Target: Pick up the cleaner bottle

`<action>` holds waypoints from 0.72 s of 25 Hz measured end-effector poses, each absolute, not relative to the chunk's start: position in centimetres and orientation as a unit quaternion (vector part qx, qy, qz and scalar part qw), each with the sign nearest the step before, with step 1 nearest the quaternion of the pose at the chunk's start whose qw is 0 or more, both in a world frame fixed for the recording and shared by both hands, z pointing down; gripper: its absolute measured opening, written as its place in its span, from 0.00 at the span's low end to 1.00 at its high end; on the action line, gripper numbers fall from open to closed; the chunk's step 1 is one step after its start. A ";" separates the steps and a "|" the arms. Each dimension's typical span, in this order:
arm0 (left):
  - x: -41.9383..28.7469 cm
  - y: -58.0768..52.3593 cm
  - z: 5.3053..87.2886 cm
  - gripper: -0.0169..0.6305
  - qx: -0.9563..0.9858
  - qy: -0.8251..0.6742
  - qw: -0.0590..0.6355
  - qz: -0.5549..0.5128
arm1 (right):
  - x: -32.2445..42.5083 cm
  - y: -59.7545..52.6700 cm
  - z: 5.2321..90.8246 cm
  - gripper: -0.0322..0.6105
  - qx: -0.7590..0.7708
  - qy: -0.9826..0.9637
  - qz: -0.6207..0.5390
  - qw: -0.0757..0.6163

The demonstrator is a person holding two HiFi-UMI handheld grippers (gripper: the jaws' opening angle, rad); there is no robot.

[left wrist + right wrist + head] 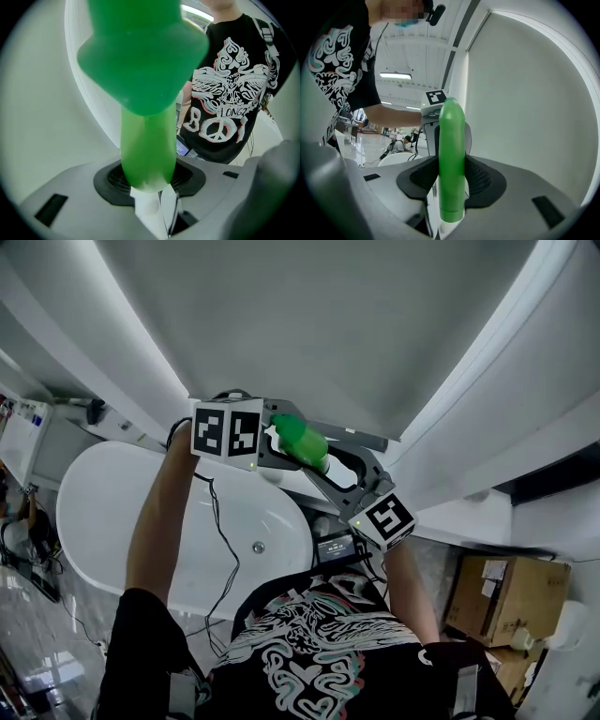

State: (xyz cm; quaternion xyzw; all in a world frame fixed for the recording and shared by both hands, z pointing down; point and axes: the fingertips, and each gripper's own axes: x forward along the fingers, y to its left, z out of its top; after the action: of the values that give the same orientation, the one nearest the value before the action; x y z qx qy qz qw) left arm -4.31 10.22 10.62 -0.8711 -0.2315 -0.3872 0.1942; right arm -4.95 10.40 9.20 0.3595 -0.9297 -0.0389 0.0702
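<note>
Fingers (485,180) of left gripper (150,176) and right gripper (451,176) pinch cleaner bottle (300,439) (cardboard box (506,596) only in head view).

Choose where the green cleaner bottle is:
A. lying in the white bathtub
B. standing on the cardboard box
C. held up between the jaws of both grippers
C: the cleaner bottle is clamped between the pads of both the left gripper and the right gripper.

Green cleaner bottle (302,440) aloft, tilted
</note>
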 end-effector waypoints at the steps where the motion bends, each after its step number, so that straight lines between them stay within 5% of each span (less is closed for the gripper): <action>1: -4.5 10.2 10.7 0.33 -0.871 -0.231 0.193 -0.388 | -5.1 10.3 9.3 0.35 0.359 -0.930 -0.038 0.071; 18: -6.2 9.5 10.4 0.33 -0.872 -0.215 0.199 -0.392 | -6.8 9.8 9.1 0.35 0.341 -0.937 -0.044 0.069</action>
State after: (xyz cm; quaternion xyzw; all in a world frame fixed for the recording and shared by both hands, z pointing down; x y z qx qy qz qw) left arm -6.19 9.51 10.39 -0.8719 -0.2154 -0.3924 0.1987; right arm -6.84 9.77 9.09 0.3409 -0.9365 -0.0436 0.0695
